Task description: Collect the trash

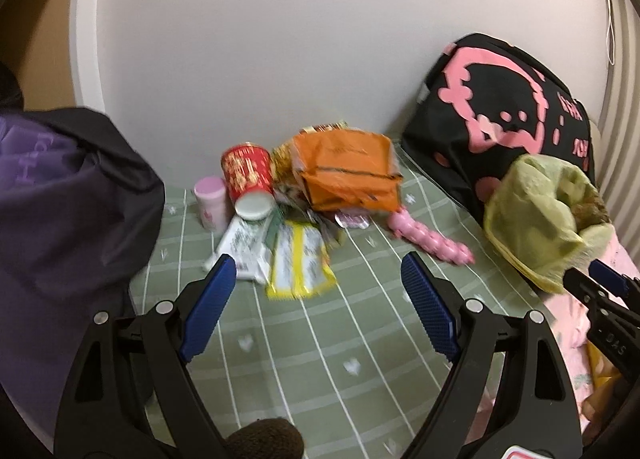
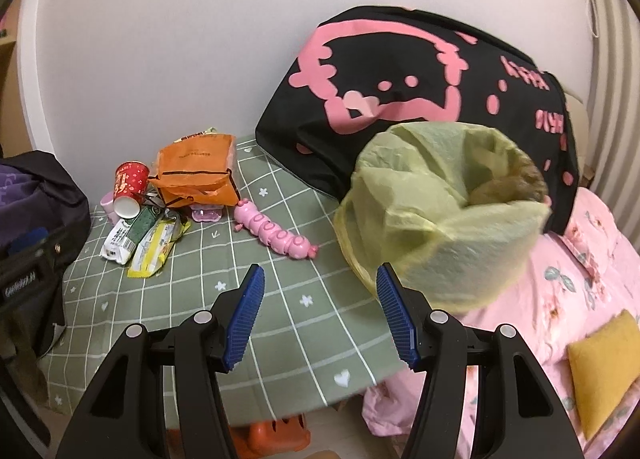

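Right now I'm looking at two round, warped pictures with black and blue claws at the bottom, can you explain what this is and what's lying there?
Those claws are two hand-held grippers; a person carries one in each hand. Each picture comes from a wide-angle camera on one gripper. The left gripper and right gripper are both open and hold nothing. On the green checked cloth lies trash: an orange bag, a tipped red cup, a yellow wrapper. A pink toy lies nearby. The yellow-green trash bag stands open at the right.

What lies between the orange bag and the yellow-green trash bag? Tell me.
In the right wrist view, the pink caterpillar toy lies on the green checked sheet between the orange bag and the trash bag.
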The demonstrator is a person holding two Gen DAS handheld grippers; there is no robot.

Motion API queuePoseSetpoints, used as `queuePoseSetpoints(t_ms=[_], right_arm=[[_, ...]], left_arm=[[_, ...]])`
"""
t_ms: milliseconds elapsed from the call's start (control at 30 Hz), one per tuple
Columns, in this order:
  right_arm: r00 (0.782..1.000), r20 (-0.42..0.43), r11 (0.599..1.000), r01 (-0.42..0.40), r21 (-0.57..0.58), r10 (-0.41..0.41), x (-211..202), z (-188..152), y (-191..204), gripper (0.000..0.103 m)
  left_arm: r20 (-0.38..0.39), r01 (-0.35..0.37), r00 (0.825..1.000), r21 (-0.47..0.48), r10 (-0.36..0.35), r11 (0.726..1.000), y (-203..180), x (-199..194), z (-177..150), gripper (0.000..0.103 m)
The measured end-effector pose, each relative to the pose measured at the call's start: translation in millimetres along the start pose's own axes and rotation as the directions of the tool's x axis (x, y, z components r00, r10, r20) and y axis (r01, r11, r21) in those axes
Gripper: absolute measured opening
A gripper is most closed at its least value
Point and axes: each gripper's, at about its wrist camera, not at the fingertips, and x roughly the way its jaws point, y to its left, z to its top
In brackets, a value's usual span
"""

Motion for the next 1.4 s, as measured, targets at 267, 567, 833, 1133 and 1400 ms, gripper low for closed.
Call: queuePoseSetpoints(t_ms=[267, 567, 833, 1133, 1400], right_arm=[[0.999, -0.042, 0.999, -0.032, 0.002, 0.032, 51, 23, 23, 0.055], [0.997, -0.081, 1.000, 0.009, -0.007, -0.010, 79, 44, 60, 0.055], [0.996, -0.085, 0.995, 0.031, -0.094, -0.039, 84, 37, 68, 0.055], [0.985, -0.116, 0.987, -0.136, -0.081, 0.127, 127, 60, 50, 0.055], [0.937, -0.141, 0.936, -0.334, -0.107, 0.319, 200, 119, 74, 0.055]], left_arm=[[-0.004, -0.017, 1.000, -0.042, 0.017, 0.999, 49, 70, 42, 0.080], [-0.106, -0.044, 0.994, -0.125, 0.031, 0.991, 93, 151, 76, 0.087], [-0.095, -0.090, 0.992, -0.117, 0.079, 0.989, 79, 169, 85, 0.072], [-0.182, -0.141, 0.977, -0.150, 0.113, 0.979, 74, 173, 72, 0.037], [-0.218, -0.155, 0.969, -0.161, 0.118, 0.975, 79, 144, 50, 0.027]])
